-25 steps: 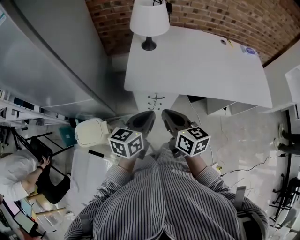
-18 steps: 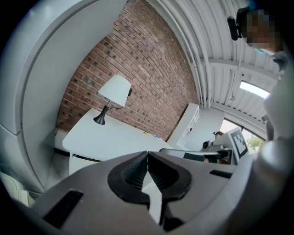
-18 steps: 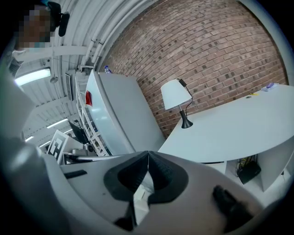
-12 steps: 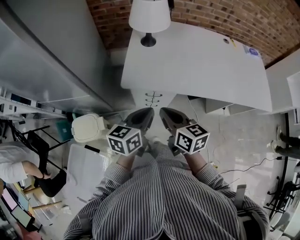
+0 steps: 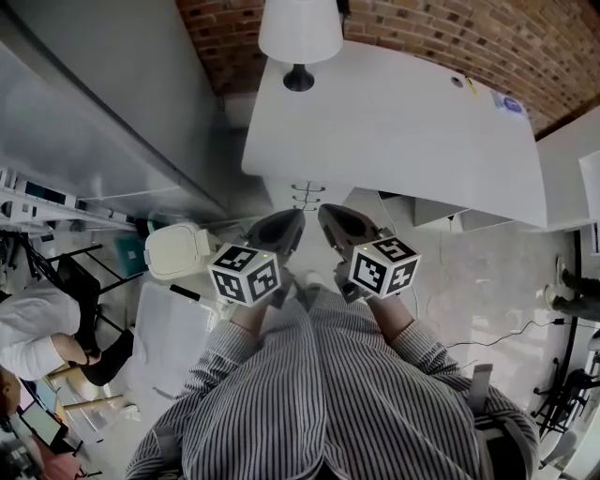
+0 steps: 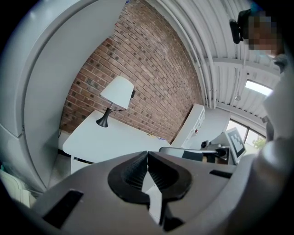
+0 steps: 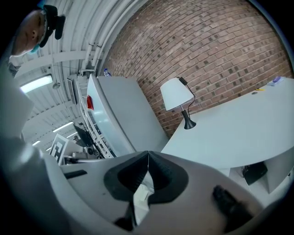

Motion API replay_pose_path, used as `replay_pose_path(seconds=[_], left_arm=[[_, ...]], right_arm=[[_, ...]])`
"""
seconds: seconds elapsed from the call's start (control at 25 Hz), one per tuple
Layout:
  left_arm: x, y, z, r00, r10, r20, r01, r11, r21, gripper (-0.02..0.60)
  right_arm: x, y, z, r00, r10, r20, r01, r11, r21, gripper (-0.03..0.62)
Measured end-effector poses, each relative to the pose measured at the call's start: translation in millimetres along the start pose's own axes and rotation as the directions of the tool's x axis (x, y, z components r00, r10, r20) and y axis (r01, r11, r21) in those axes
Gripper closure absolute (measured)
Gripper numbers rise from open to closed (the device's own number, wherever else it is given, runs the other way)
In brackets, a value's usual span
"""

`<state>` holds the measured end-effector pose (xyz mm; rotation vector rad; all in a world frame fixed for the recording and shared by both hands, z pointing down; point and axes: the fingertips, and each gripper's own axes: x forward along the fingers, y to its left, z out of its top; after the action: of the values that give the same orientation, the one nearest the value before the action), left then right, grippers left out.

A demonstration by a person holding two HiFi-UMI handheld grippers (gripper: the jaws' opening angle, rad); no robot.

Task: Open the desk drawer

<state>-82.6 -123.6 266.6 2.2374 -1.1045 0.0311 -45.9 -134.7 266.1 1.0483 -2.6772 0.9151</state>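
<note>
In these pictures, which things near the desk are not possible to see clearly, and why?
- Drawer fronts, head view: seen steeply from above under the desk top; only the handles show.
- Small items on the desk's far corner, head view: too small to identify.
- Lamp shade, head view: cut off by the top edge.

A white-shaded lamp [image 5: 299, 37] stands well ahead of the left tongs [image 5: 292, 220], against the brick wall [image 5: 422, 28]. A pale bin [image 5: 176, 251] sits just left of them on the floor [image 5: 469, 272]. A cable [image 5: 525, 325] trails right of the right tongs [image 5: 328, 216]. A seated person [image 5: 37, 328] is far left.
</note>
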Motion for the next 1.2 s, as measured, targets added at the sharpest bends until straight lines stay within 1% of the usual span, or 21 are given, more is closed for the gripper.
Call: replay_pose_path(seconds=[0.32,0.52,0.76,0.96,1.2], left_arm=[[4,5,-4,1.0,0.021,-0.006,-0.021,1.0,-0.017,0.566],[6,9,-8,1.0,0.023,-0.012,-0.024,0.999,-0.028,0.566],[10,16,-15,0.999,0.015,-0.034,-0.018,0.997,-0.068,0.566],[19,26,-27,0.998,0.022,-0.06,-0.028,0.995,-0.1,0.566],[37,37,-35,0.997,0.011,-0.08,-0.021,0.993,-0.116,0.567]], right_arm=[[-11,-10,-6,1.0,-0.019,-0.009,0.019,1.0,0.024,0.577],[-9,-15,-11,1.0,-0.021,-0.017,0.021,0.999,0.04,0.577],[-5,-22,-19,0.999,-0.014,-0.042,0.017,0.997,0.082,0.577],[0,-32,-20,0.999,-0.032,-0.021,0.033,0.996,0.086,0.577],[11,-50,-24,0.999,-0.046,-0.025,0.048,0.993,0.111,0.577]])
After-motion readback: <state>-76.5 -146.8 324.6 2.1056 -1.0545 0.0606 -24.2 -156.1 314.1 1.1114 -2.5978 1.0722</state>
